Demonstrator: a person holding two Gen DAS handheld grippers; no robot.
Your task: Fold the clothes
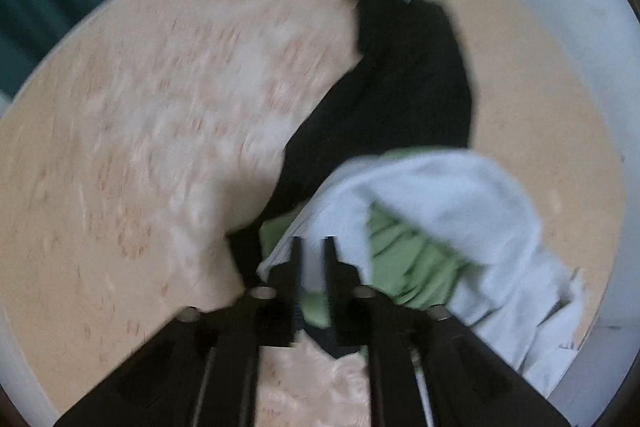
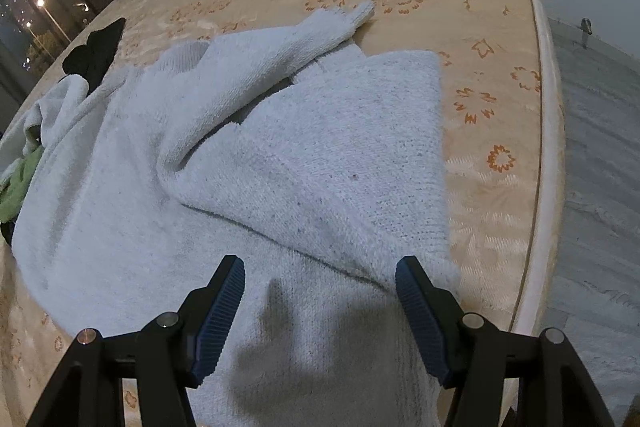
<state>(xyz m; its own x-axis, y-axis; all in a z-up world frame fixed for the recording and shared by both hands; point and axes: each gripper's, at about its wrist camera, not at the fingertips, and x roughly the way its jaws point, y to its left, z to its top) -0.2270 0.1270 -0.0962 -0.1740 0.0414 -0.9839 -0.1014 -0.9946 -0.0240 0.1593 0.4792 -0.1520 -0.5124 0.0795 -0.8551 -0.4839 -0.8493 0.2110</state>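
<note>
Across the frame's centre, a half-folded white towel [image 2: 240,155] is spread; right gripper [image 2: 320,291] fingers are held apart above it, left gripper [image 1: 312,259] fingers clamped on its edge; smoothing seems needed.

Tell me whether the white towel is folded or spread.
Partly folded: one corner of the white towel lies doubled over itself on the mattress; the rest is rumpled.

— Textiles on the mattress [image 2: 500,99]?
— Three: one pale blue terry towel [image 2: 248,163], one black garment [image 1: 400,75], one green garment [image 1: 404,259].
— Grippers?
— Two: left gripper [image 1: 313,247], right gripper [image 2: 320,279].
</note>
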